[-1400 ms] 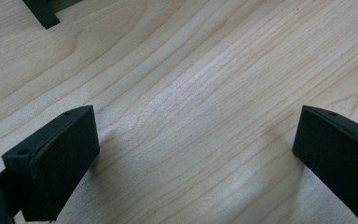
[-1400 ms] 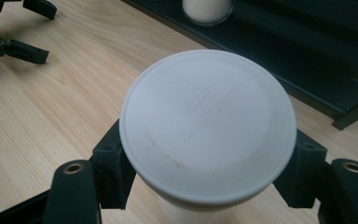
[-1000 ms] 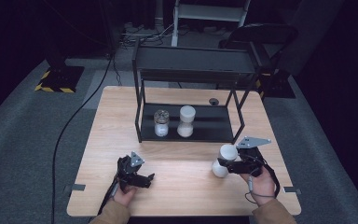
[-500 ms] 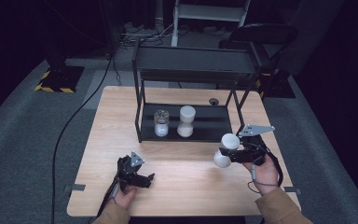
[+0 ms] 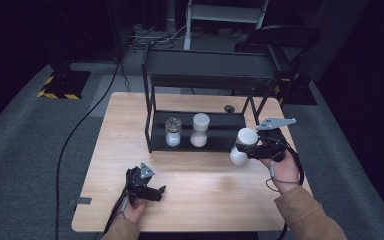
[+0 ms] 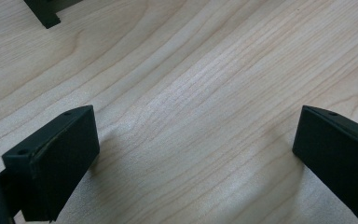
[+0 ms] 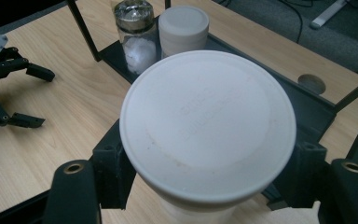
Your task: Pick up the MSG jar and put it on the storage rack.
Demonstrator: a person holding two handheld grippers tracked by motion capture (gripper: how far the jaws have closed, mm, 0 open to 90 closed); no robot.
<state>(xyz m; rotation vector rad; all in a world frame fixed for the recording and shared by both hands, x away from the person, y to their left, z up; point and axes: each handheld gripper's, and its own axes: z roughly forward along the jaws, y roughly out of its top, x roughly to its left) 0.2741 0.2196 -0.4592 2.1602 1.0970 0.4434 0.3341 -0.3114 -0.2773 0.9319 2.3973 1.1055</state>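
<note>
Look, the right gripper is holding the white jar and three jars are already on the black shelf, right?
Not quite. The right gripper does hold the white jar, but the black shelf carries two jars, not three: a clear jar with a silver lid and a white one beside it. The high view shows this.

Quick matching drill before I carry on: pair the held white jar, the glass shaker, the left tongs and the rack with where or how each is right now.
1 white jar
2 glass shaker
3 left tongs
4 black rack

A open, low over bare tabletop
B clamped in the right tongs
C stands at the table's far side
D on the rack's bottom shelf, beside a white-lidded jar

1-B, 2-D, 3-A, 4-C
</note>
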